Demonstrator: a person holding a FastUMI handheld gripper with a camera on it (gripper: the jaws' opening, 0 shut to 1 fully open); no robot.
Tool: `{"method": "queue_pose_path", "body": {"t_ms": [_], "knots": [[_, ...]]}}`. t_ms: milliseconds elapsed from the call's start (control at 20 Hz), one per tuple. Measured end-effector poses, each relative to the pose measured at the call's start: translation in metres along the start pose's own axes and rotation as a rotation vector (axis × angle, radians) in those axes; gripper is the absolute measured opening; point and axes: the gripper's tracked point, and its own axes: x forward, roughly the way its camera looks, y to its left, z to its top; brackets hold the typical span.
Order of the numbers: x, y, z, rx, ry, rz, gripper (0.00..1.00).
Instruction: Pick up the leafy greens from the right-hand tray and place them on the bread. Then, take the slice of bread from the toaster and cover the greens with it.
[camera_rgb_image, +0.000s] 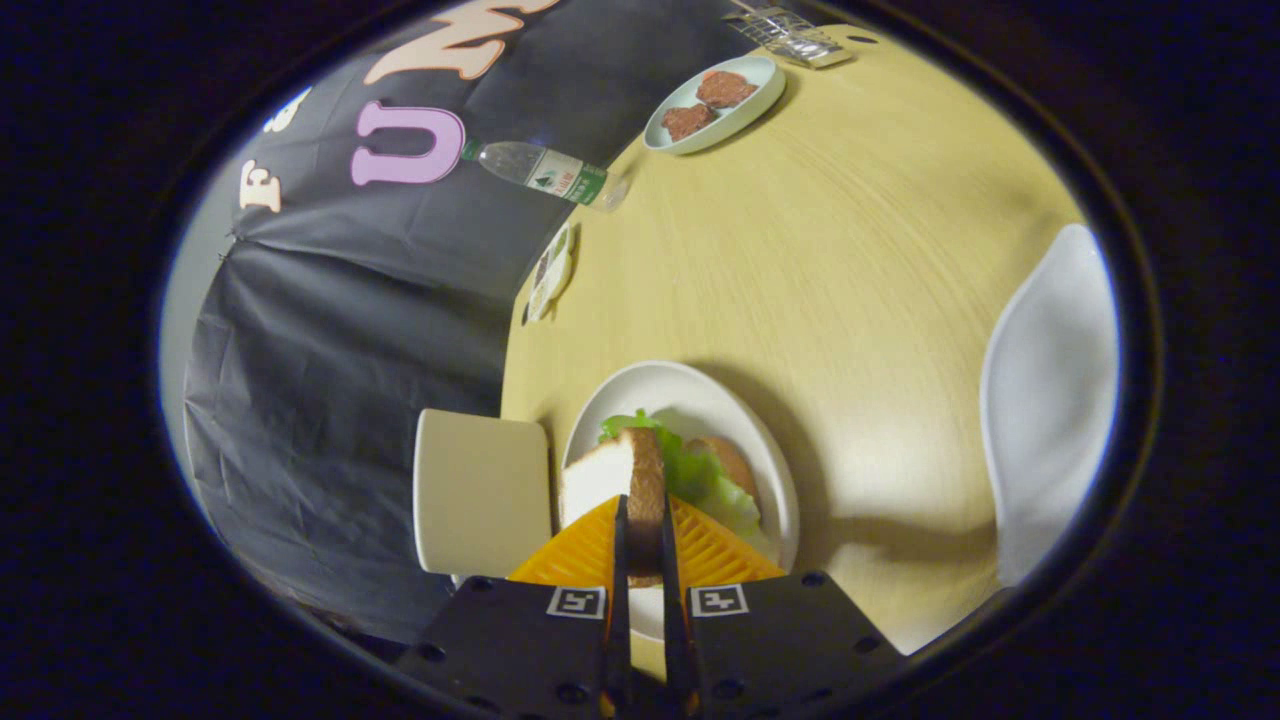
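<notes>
**Mia:** What is the gripper (642, 535) doing?

**Ben:** It is almost closed. Its two orange fingers (585, 550) squeeze a slice of bread (620, 475) between them. The slice stands up on its edge, with the brown crust facing us.

**Mia:** Where is that slice?

**Ben:** It is right over the white plate (690, 395). The slice sticks out past the fingertips.

**Mia:** What is on the plate?

**Ben:** The leafy greens (700, 480) are there, just behind and beside the held slice. They lie on top of another piece of bread (735, 462). I can see a bit of its brown side poking out from under the greens.

**Mia:** Is the held slice touching the greens?

**Ben:** I cannot tell. It is very close, though.

**Mia:** What is next to the plate?

**Ben:** A cream-colored block (480, 495) sits just beside the plate, at the edge of the table (850, 250). On the other side, well apart from the plate, is a white tray (1050, 400).

**Mia:** And farther away?

**Ben:** Far beyond the plate there is a pale green dish (755, 105) with two brown pieces of meat (710, 100) on it. Near the dish is a water bottle (545, 172) with a green label. A shiny wire thing (790, 35) is past the dish too. A small flat thing (552, 272) lies at the table edge, between the bottle and the plate.
</notes>
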Motion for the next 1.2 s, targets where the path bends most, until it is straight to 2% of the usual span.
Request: {"method": "queue_pose_path", "body": {"t_ms": [250,400,600,650,900,1050,1200], "knots": [[-0.001,-0.004,0.001,-0.15,-0.033,-0.097,0.51],[-0.004,0.007,0.002,-0.156,-0.05,-0.098,0.71],[-0.03,0.013,0.028,-0.261,-0.174,-0.153,0.97],[-0.039,0.016,0.039,-0.274,-0.218,-0.156,1.0],[-0.099,0.028,0.088,-0.345,-0.433,-0.2,1.0],[-0.137,0.047,0.108,-0.454,-0.538,-0.226,1.0],[-0.178,0.089,0.122,-0.579,-0.68,-0.21,1.0]]}}
